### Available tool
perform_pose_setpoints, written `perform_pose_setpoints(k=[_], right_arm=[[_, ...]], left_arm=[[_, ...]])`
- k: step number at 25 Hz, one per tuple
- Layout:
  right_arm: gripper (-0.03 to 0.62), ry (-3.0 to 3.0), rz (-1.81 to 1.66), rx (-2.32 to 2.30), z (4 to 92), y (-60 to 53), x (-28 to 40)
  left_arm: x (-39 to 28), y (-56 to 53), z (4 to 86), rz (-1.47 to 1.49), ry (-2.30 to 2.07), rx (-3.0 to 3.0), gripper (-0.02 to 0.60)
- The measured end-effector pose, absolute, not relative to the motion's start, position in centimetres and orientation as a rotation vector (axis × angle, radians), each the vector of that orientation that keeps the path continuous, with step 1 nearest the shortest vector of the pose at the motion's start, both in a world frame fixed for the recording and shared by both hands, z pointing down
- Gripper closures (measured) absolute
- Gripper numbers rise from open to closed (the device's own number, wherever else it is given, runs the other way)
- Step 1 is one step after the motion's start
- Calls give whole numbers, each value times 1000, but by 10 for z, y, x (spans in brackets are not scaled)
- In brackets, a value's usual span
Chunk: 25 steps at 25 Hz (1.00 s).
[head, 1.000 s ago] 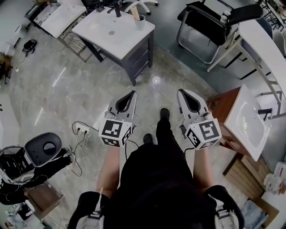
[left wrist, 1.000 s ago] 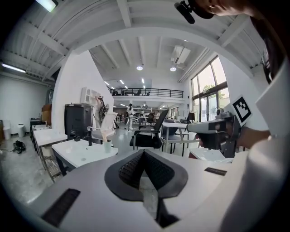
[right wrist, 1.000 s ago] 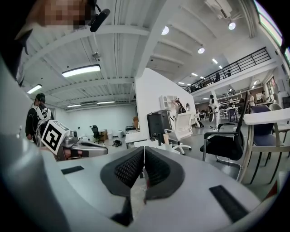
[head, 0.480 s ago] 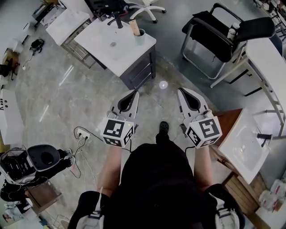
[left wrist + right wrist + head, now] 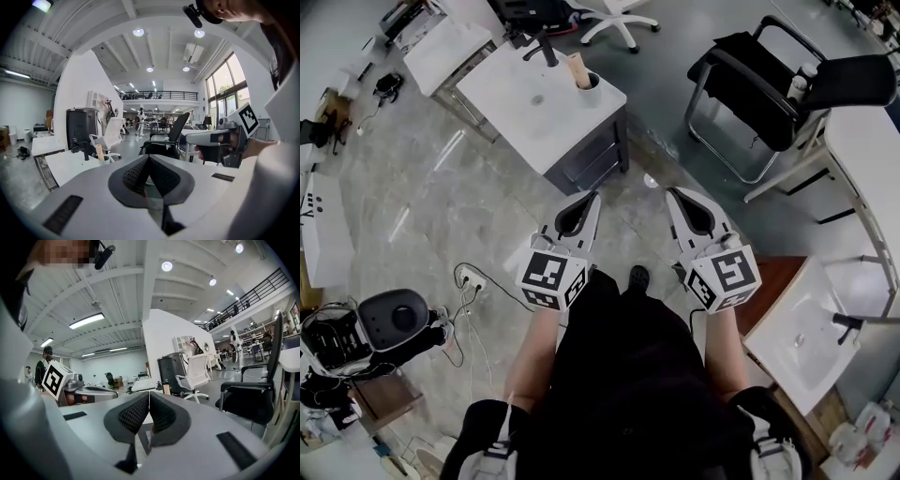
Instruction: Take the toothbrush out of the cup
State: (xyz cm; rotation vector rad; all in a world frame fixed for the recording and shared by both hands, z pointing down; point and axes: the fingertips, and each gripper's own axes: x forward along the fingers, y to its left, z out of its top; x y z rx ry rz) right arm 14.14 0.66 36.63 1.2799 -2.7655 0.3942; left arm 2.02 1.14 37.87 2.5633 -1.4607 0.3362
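A white cup stands on the right rear corner of a white sink cabinet, with a tan toothbrush sticking up out of it. Both are far ahead of my hands. My left gripper and right gripper are held side by side over the floor, short of the cabinet, both shut and empty. In the left gripper view the cup and toothbrush show small, left of the shut jaws. In the right gripper view the jaws meet with nothing between them.
A black faucet rises behind the cup. A black chair and a white table stand to the right, with another basin at lower right. A power strip with cables and a black device lie on the floor to the left.
Both grippers and the person have advanced toward the sink cabinet, which now sits lower in the head view and nearer the gripper tips. Both jaws stayed shut.
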Motion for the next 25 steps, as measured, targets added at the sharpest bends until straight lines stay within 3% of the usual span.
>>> perform_pose_setpoints(k=[15, 25], right_arm=[[563, -2736, 424, 1285, 377, -45, 136], [563, -2726, 368, 1280, 365, -131, 100]], left_arm=[[7, -48, 395, 319, -1469, 2522, 566], [-37, -140, 397, 250, -1480, 2491, 566]])
